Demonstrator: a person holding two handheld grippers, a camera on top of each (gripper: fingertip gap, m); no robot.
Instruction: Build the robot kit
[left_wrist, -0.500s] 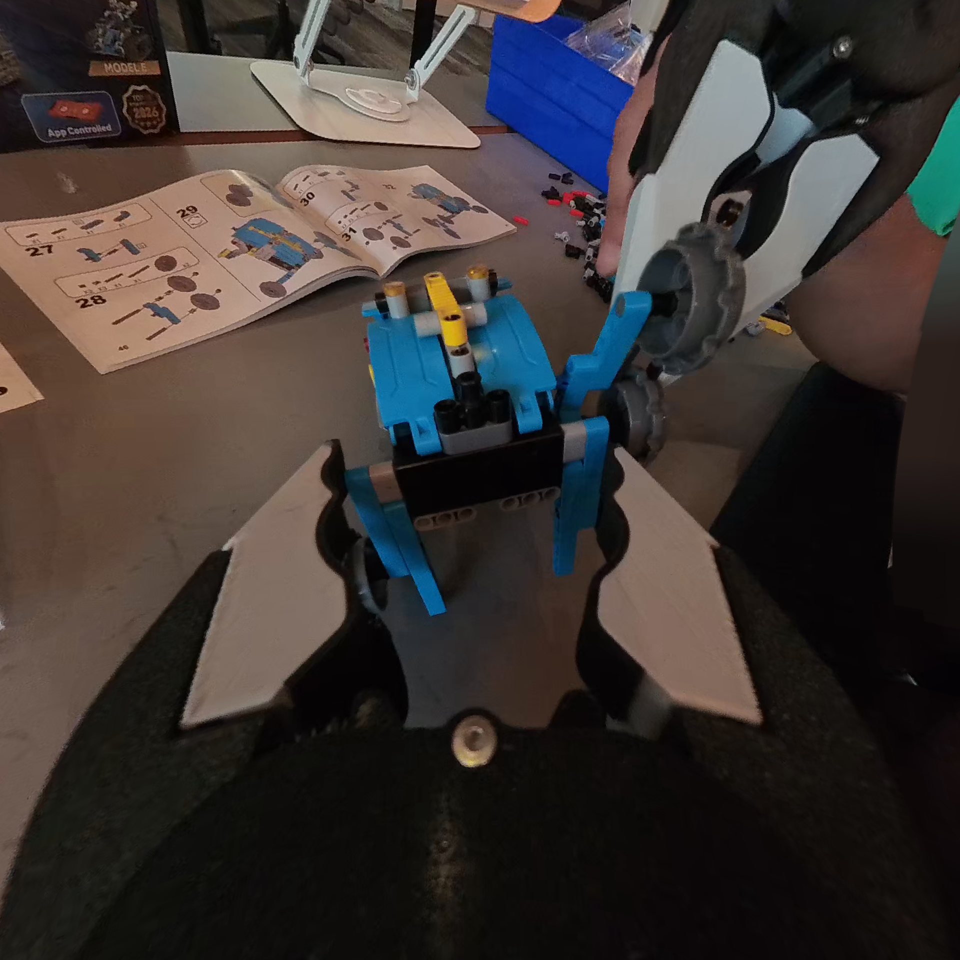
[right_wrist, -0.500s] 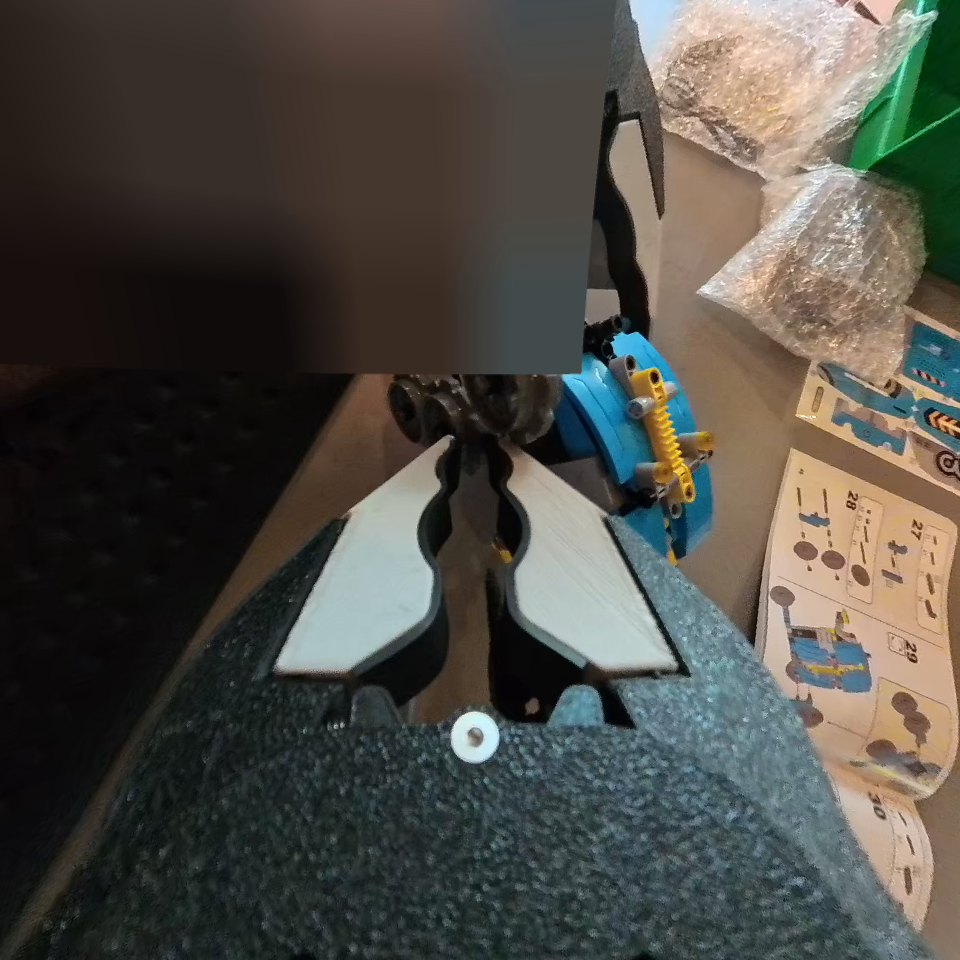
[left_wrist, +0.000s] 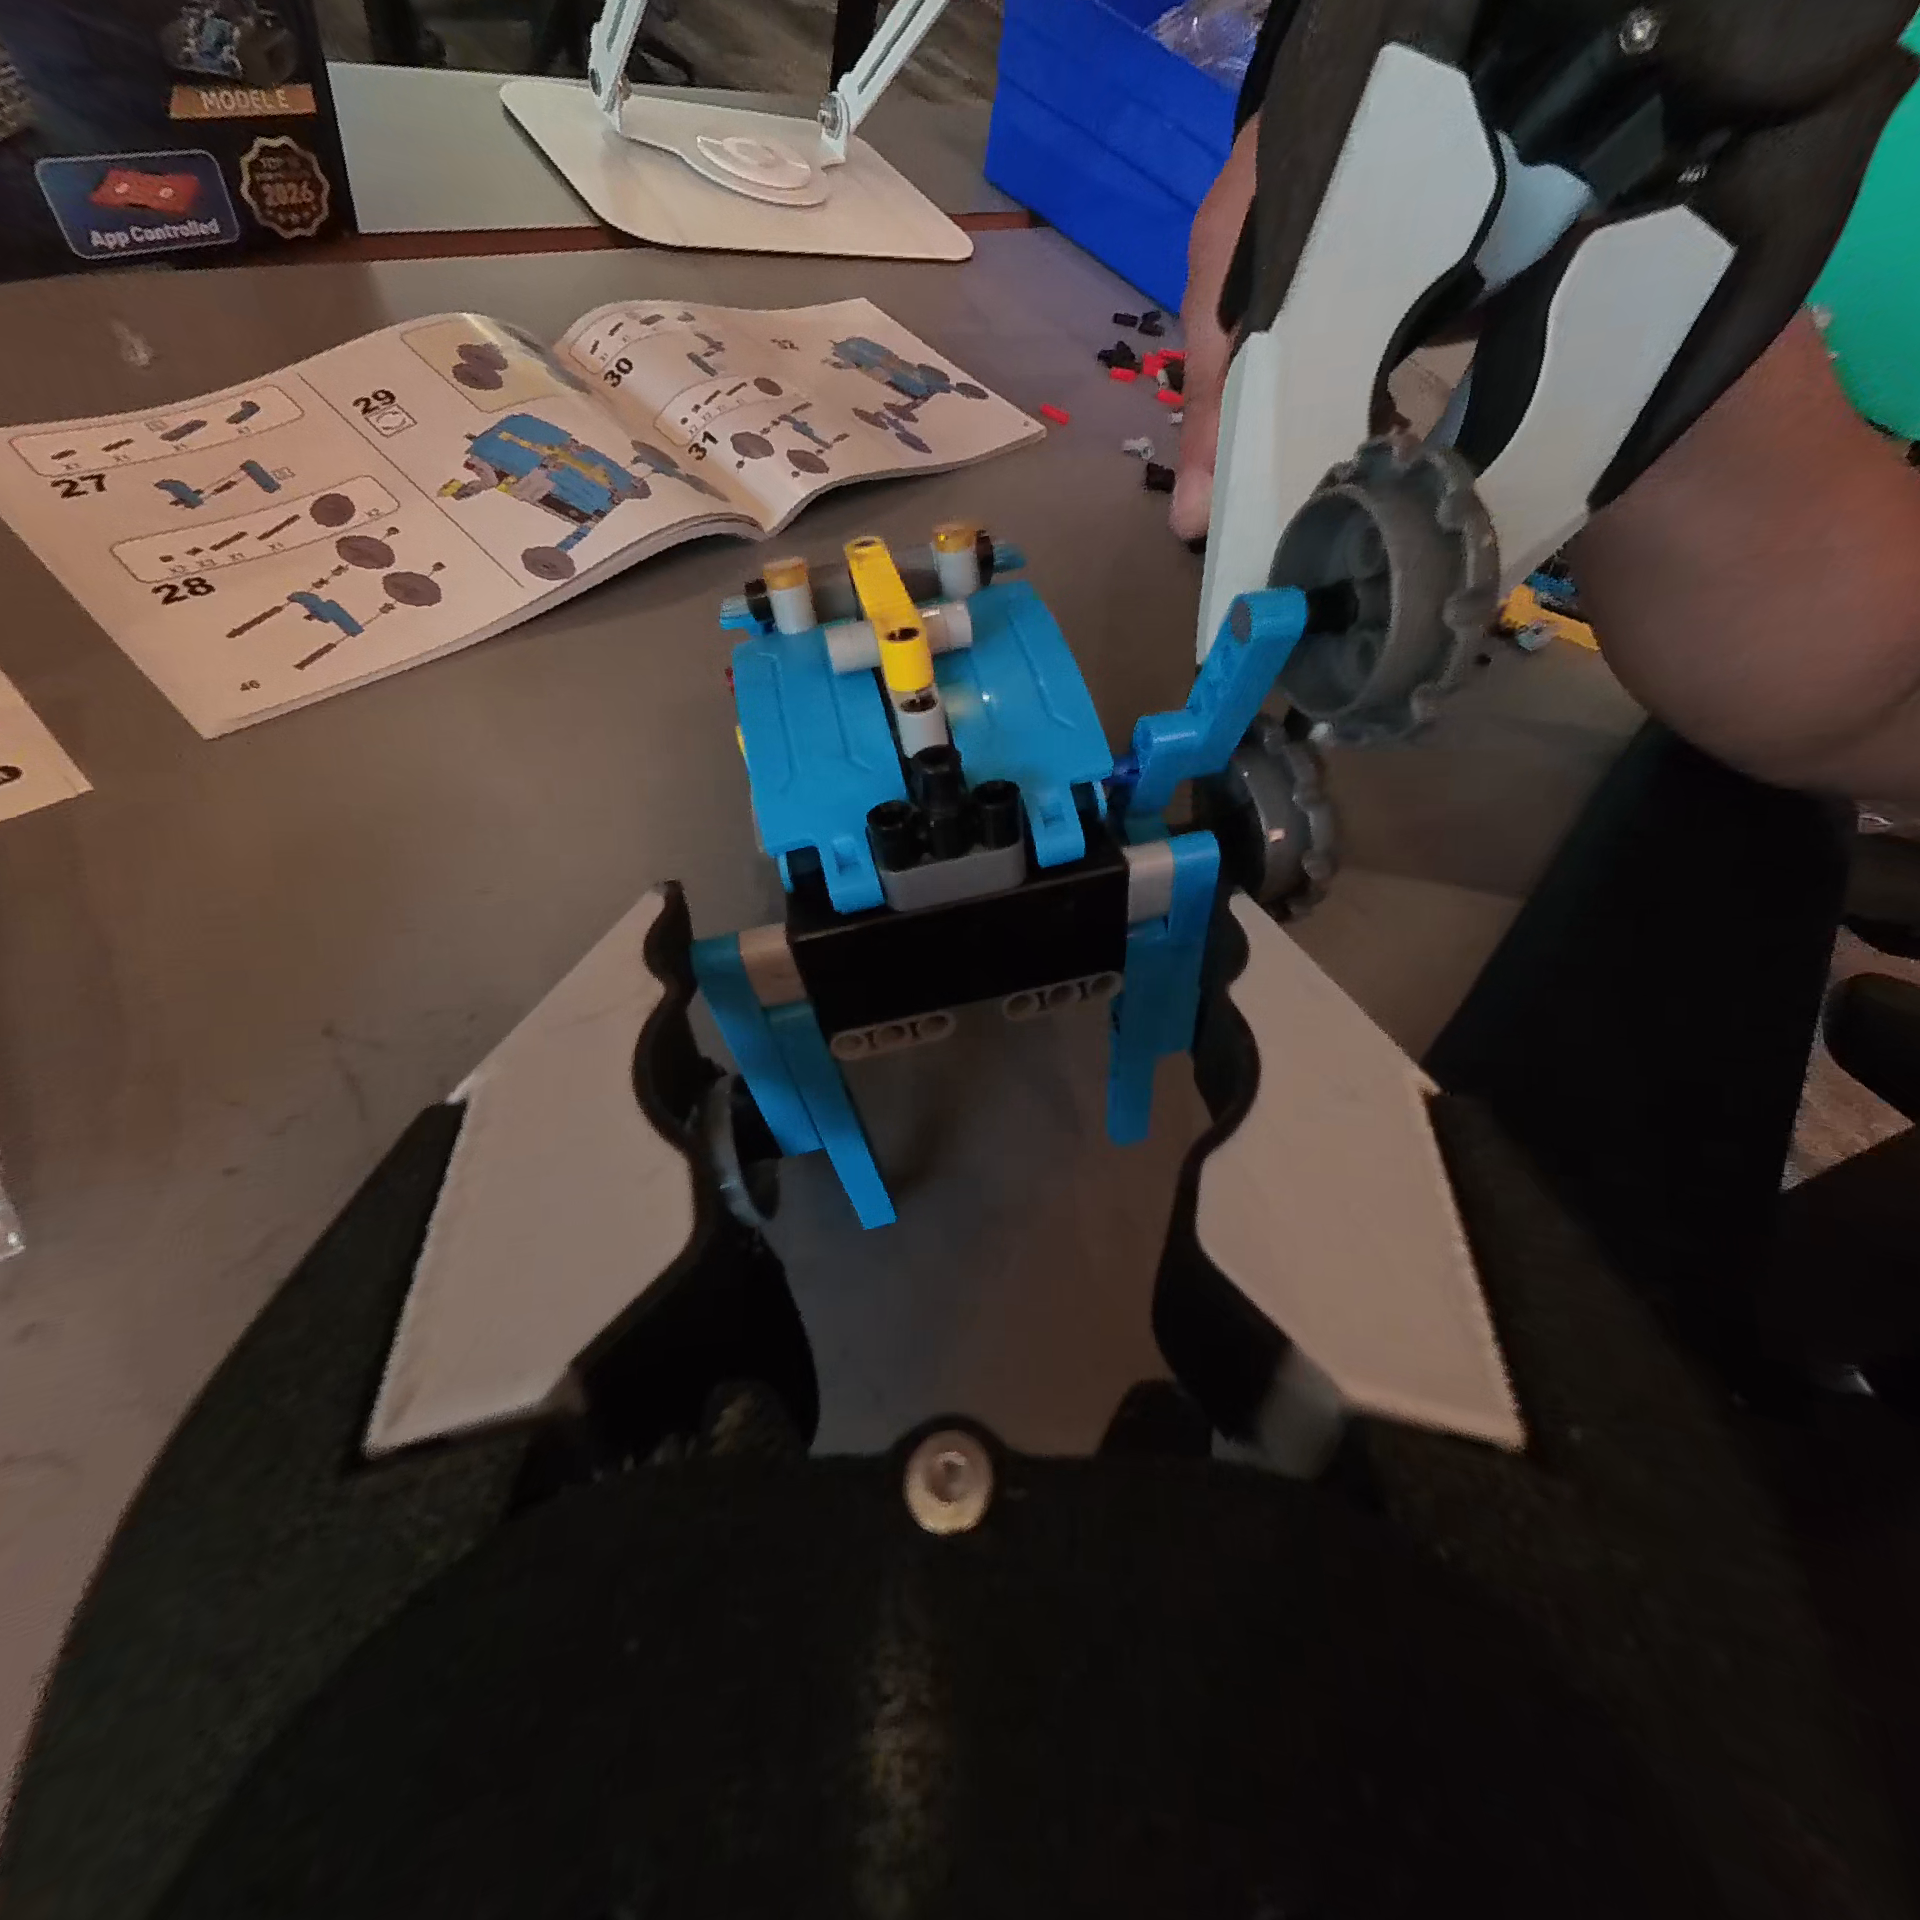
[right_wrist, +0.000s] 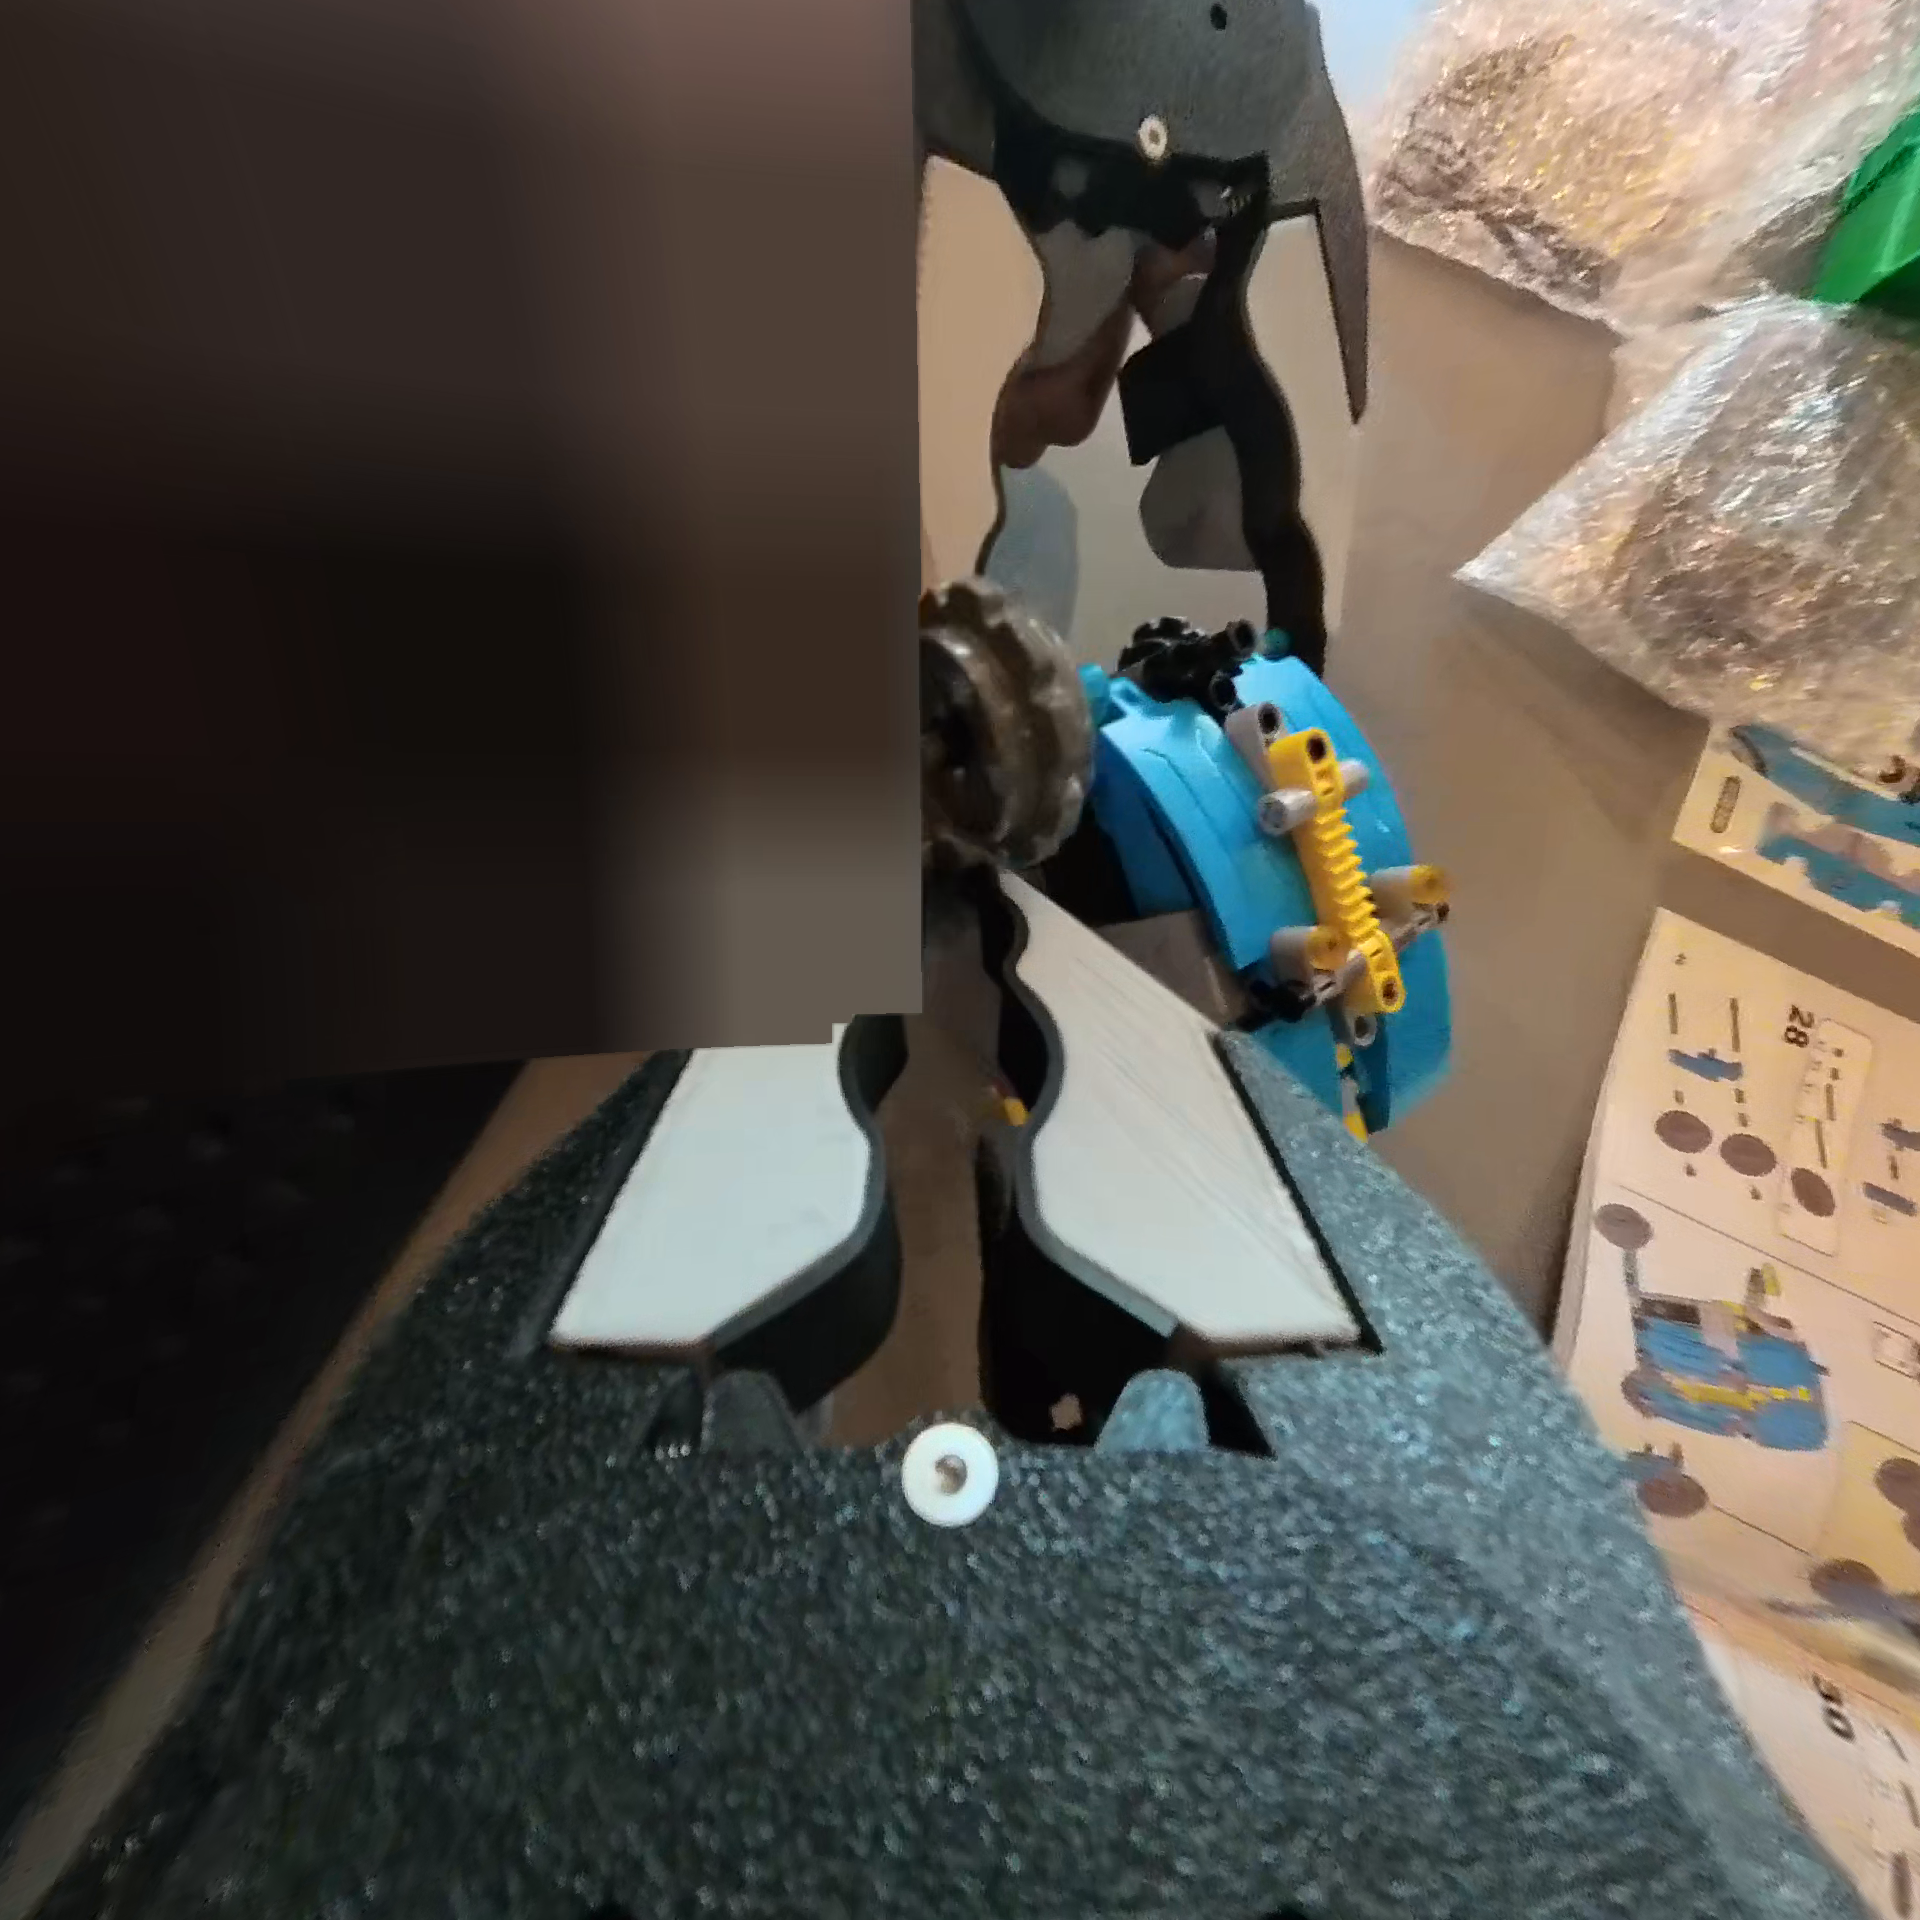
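A dull grey-brown bench (left_wrist: 260, 1039) carries everything, and the blue brick-built vehicle model (left_wrist: 914, 748) near its middle serves as the landmark. Far left of the model and behind it stands a dark product box (left_wrist: 177, 135). Left of the model, an instruction booklet (left_wrist: 457, 488) lies open and flat. Behind the model sits a pale stand (left_wrist: 727, 177) with two slanted legs. The left gripper (left_wrist: 940, 1039) has its fingers (left_wrist: 540, 1247) spread around the model's rear, grasping its blue side beams. Behind the model to the right is a blue bin (left_wrist: 1101, 156), with small black and red loose pieces (left_wrist: 1143, 364) scattered on the bench before it. Right of the model, the right gripper (left_wrist: 1392, 540) has its fingers clenched on a grey toothed wheel (left_wrist: 1382, 603), held against the tip of a blue arm raised from the model's side; a second grey wheel (left_wrist: 1278, 821) sits just below on the model. In the right wrist view, bubble-wrapped bundles (right_wrist: 1704, 540) and a green container (right_wrist: 1870, 239) lie beyond the model.
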